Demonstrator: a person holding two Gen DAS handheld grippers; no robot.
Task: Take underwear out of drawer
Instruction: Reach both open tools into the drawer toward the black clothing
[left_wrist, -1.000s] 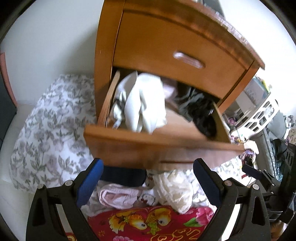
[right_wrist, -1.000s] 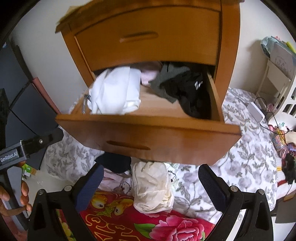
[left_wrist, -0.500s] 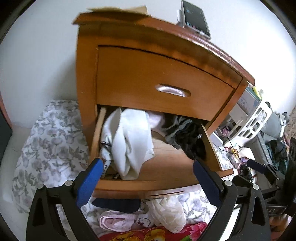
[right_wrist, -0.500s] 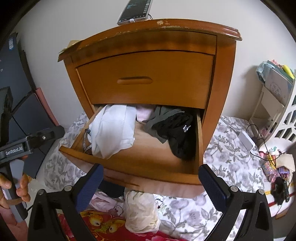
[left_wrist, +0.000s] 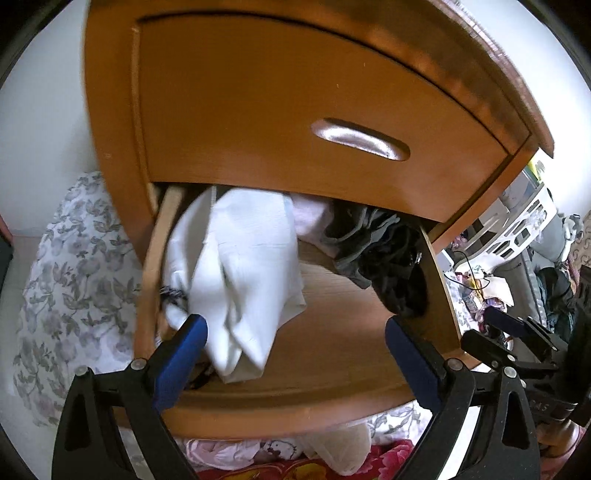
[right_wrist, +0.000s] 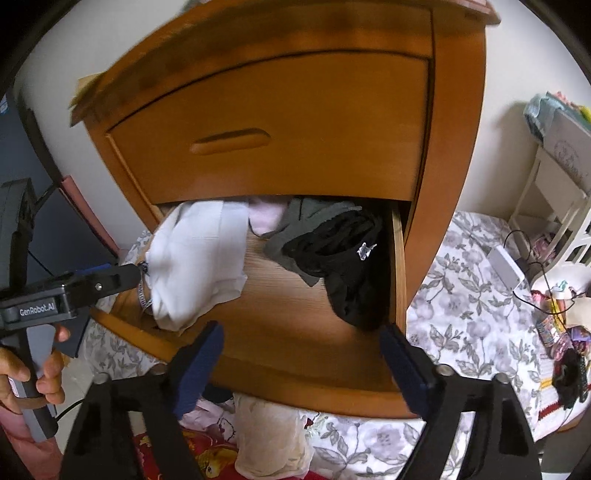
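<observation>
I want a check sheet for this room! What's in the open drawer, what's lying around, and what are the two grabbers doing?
Surface: open bottom drawer, bare wood in the middle.
Job's things: white garment on its left, black garment on its right, pale pink piece at the back.
Clutter: clothes heaped on the red flowered blanket below the drawer.
Grippers: left gripper open, empty, near the white garment; right gripper open, empty, over the drawer front.
Cables: black cable on the grey flowered sheet.
Surroundings: closed top drawer, white rack.

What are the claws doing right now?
Left claw: open, holding nothing.
Right claw: open, holding nothing.
</observation>
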